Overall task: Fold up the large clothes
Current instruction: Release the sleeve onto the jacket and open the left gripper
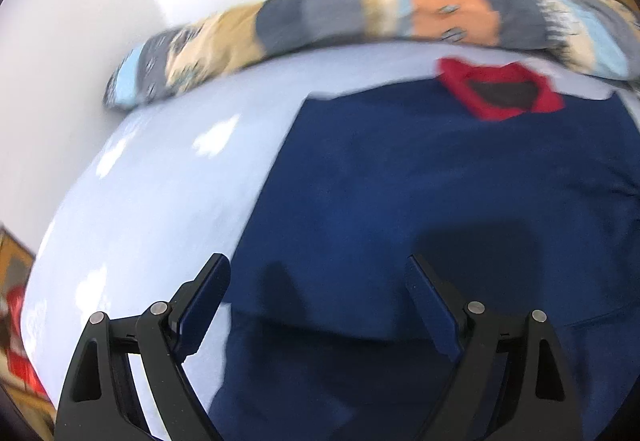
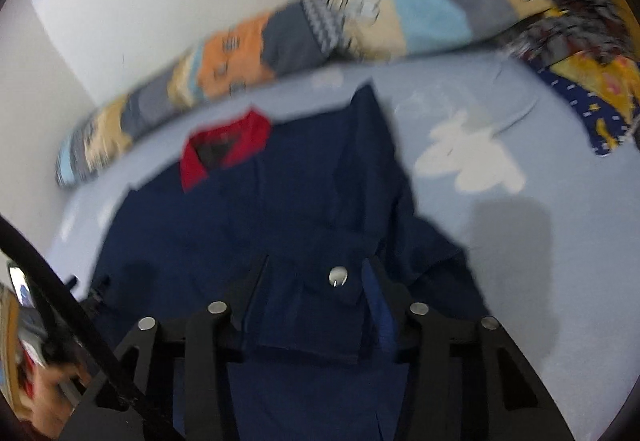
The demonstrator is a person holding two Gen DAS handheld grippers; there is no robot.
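Observation:
A navy blue shirt with a red collar lies spread on a light blue bedsheet. My left gripper hangs open over the shirt's lower left part, its left finger past the shirt's edge, with nothing between the fingers. In the right wrist view the same shirt shows its collar at upper left, and one sleeve is folded in over the body. The sleeve cuff, with a silver button, fills the gap of my right gripper, which is shut on it.
A long patterned bolster lies along the white wall at the far side of the bed. A yellow and navy cloth is heaped at the right. Bare sheet lies right of the shirt. A person's hand and a black cable are at lower left.

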